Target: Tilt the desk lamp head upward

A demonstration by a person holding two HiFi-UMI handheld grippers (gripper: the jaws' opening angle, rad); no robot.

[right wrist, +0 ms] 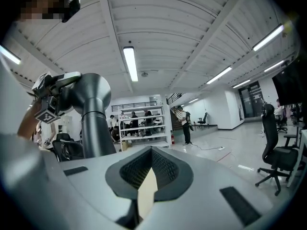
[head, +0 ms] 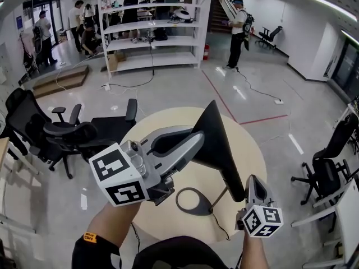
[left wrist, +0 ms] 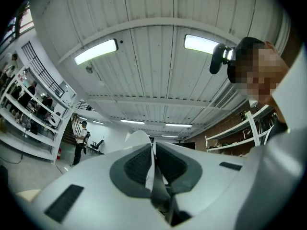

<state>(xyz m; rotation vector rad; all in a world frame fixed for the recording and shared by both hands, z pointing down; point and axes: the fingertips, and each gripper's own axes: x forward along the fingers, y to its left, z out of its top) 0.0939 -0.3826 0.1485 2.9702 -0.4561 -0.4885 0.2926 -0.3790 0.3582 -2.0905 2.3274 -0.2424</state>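
Note:
The desk lamp stands on the round beige table (head: pixel 247 150), with a dark cone-shaped head (head: pixel 216 142) above a ring-shaped base (head: pixel 193 202). My left gripper (head: pixel 195 143) reaches in from the left and is shut on the edge of the lamp head. In the left gripper view that thin rim (left wrist: pixel 152 164) shows as a sheet pinched between the pads, and the gripper (left wrist: pixel 153 152) points up toward the ceiling. My right gripper (head: pixel 253 180) sits just right of the head's lower end, shut with nothing held. In the right gripper view (right wrist: pixel 151 169) the lamp's grey neck (right wrist: pixel 93 123) rises to the left of the jaws.
Black office chairs (head: pixel 67 130) stand left of the table, and another chair (head: pixel 328 167) is at the right. White shelving (head: pixel 151 29) with several people around it is at the back. A person (head: pixel 238 32) stands near the stairs. A thin cord (head: pixel 221 231) trails off the table's near edge.

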